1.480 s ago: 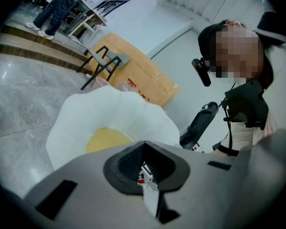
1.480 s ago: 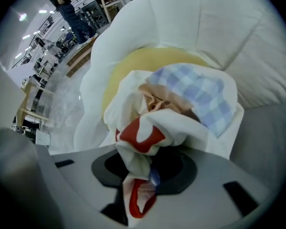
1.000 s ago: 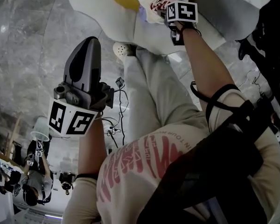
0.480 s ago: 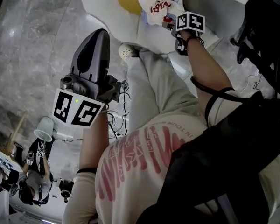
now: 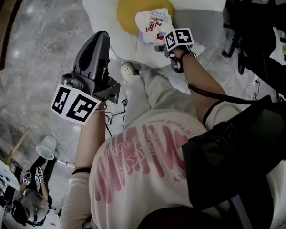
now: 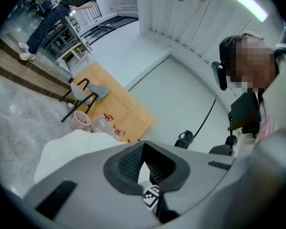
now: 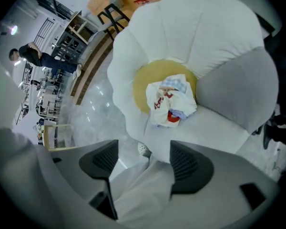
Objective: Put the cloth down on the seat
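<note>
White with red print, the crumpled cloth (image 5: pixel 153 26) lies bunched on the flower-shaped white padded seat (image 5: pixel 100 8), partly over the seat's round yellow centre cushion (image 5: pixel 128 6) and partly over the pale pad beside the seat's grey section (image 5: pixel 202 20). The right tool (image 5: pixel 162 42) hangs just short of the seat's front edge, its jaws spread wide with nothing between them. Its own view shows only the person's pale trouser leg (image 7: pixel 138 185) in the gap and the cloth (image 7: pixel 170 100) lying clear of both pads, out on the seat (image 7: pixel 181 18). The left tool (image 5: pixel 97 39) is held well away from the seat, off to the person's left, with its jaws closed tip to tip (image 6: pixel 142 148) on nothing.

By the look of it, the task's main step is done. The cloth rests on the seat under its own weight, and neither tool touches it. It lies as a loose heap rather than spread flat, and nothing in the task asks for more. What appears to be left is only to draw the right tool clear of the seat.
</note>
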### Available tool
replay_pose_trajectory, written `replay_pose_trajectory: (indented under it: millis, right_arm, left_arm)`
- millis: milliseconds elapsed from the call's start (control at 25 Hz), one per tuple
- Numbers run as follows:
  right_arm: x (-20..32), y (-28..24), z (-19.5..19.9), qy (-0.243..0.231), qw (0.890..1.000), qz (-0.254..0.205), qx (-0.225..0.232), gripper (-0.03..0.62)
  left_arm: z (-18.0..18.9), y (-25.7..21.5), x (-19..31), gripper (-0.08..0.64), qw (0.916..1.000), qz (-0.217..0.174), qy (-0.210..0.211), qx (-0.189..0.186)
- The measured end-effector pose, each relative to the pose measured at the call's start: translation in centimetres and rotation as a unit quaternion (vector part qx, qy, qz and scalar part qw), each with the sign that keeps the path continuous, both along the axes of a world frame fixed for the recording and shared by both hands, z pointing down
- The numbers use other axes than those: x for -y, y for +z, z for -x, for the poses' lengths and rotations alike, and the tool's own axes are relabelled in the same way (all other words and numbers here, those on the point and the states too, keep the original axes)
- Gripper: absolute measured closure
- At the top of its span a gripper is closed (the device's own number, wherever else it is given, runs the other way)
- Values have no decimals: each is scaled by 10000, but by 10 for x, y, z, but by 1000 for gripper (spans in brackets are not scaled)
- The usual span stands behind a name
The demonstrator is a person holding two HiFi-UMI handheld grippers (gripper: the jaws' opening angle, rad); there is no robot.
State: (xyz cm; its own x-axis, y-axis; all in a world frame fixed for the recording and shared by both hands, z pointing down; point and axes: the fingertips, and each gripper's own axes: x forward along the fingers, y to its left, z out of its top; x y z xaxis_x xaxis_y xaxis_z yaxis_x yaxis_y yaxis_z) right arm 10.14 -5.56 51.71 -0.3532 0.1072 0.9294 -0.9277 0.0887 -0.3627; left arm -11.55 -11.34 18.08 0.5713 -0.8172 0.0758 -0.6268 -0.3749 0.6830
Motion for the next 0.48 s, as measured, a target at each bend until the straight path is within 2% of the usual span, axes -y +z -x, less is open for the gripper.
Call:
replay_pose_trajectory:
  millis: [80,120,240,360,480]
  right_arm:
    - [9,-22,7,68,9995,-255,181,325]
    - [17,-34,11,187,9984,-416,346,359]
    - [48,-72,20,654,9880,-998,985,497]
    - [89,-124,26,1125,9673,-1677,1534,523]
    - [104,-192,34,1450,9399,-2212,2162,538]
  left_arm:
    - [-4,-14,-2,549,9995,-210,167,140]
    - [-7,-18,-3,549,9990,-282,260,233]
    - [-8,-21,-6,549,9973,-316,499,434]
    - [5,-29,-8,549,9976,-291,485,397]
    - [15,-44,-20,549,9978,-252,530,320]
